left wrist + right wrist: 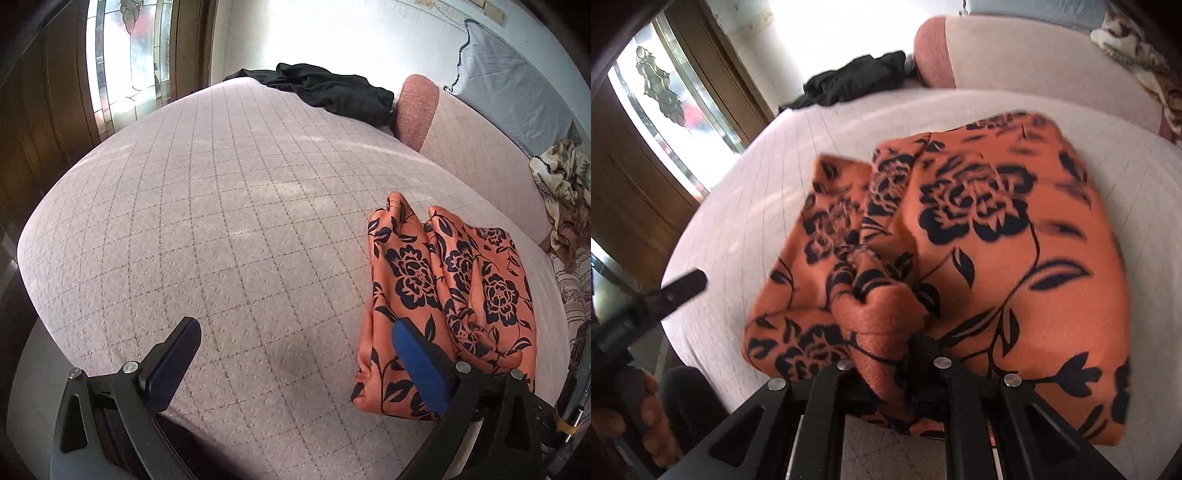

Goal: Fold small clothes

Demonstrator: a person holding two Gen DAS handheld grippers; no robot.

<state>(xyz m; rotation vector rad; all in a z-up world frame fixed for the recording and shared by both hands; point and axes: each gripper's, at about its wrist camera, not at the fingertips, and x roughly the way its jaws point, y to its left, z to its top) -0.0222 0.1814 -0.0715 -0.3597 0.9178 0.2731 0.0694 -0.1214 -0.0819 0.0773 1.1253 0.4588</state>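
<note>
A: So, status. Bed [229, 206] first: the pink quilted cover is mostly bare. Orange cloth [979, 236] with the black flower print lies near the front edge, already doubled over into a compact bundle with several layers showing.

B: Folded, then?

A: Partly, I judge. Layers are stacked, but the near end is bunched and lifted, not flat. One more fold or a smoothing pass seems left.

B: Other garments?

A: Black cloth [332, 88] lies crumpled at the far edge by the pink pillow [417, 110]. Untouched, by its look. So one item in hand, at least one to go.

B: Grippers?

A: Right gripper [905, 350] is clenched on a gathered ridge of the orange cloth; fabric wraps up around its jaws. Left gripper [295, 362] is released, jaws wide apart, nothing between them, over bare cover just beside the orange cloth's left edge.

B: Risk?

A: The bunched grip may drag the lower layers askew.
</note>
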